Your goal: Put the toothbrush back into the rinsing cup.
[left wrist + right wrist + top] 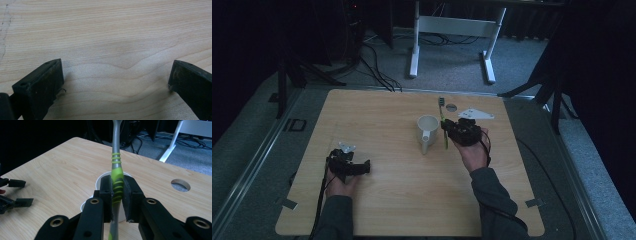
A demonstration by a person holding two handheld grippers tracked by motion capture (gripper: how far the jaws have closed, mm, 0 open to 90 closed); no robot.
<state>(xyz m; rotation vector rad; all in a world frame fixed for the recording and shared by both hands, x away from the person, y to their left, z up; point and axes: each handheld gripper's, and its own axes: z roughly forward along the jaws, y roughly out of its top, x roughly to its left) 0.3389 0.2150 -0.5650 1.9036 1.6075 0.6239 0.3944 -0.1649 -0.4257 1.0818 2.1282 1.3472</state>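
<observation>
Right gripper (117,195) pinching toothbrush (116,167), long axis upright, just beside mug (427,131); left gripper (116,80) spread, well apart.

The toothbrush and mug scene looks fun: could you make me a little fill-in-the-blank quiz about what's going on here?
1. The right gripper has its jaws shut on a green and grey ____.
2. Beside that gripper stands a white ____ with a handle.
3. The left gripper has its jaws ____, with nothing between them.
4. The table top is made of light ____.

Missing words: toothbrush; mug; open; wood.
</observation>
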